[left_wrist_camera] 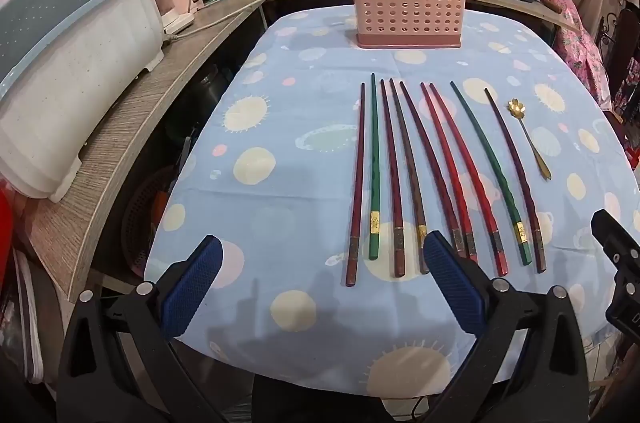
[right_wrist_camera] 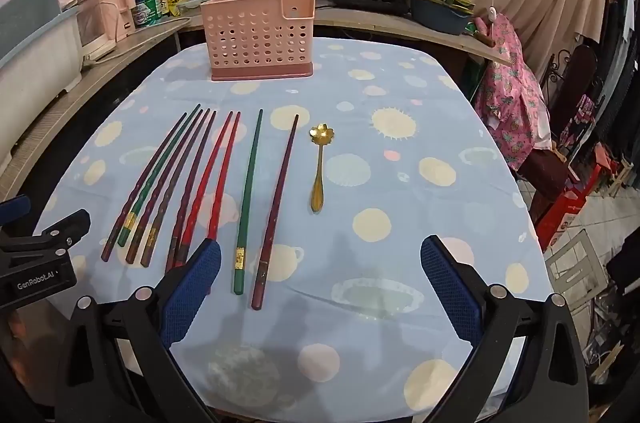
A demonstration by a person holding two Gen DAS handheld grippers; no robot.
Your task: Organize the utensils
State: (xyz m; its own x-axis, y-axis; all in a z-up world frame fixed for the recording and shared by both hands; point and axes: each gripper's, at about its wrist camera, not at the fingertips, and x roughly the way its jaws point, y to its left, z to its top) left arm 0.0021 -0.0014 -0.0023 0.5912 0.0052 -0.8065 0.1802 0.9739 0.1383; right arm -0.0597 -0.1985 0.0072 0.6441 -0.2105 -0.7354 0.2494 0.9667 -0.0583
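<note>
The chopsticks [left_wrist_camera: 420,175] lie side by side in a row on the blue tablecloth [left_wrist_camera: 280,127], just ahead of the left gripper [left_wrist_camera: 324,265], whose jaws stand wide apart and hold nothing. The thick ends of some chopsticks are near its right finger. The gold spoon [right_wrist_camera: 319,167] lies right of the row, ahead of the right gripper [right_wrist_camera: 320,265], also spread wide and empty. Both grippers tilt down toward the table. The pink holder [left_wrist_camera: 406,5] stands upright at the far edge, with nothing between it and the chopsticks
</note>
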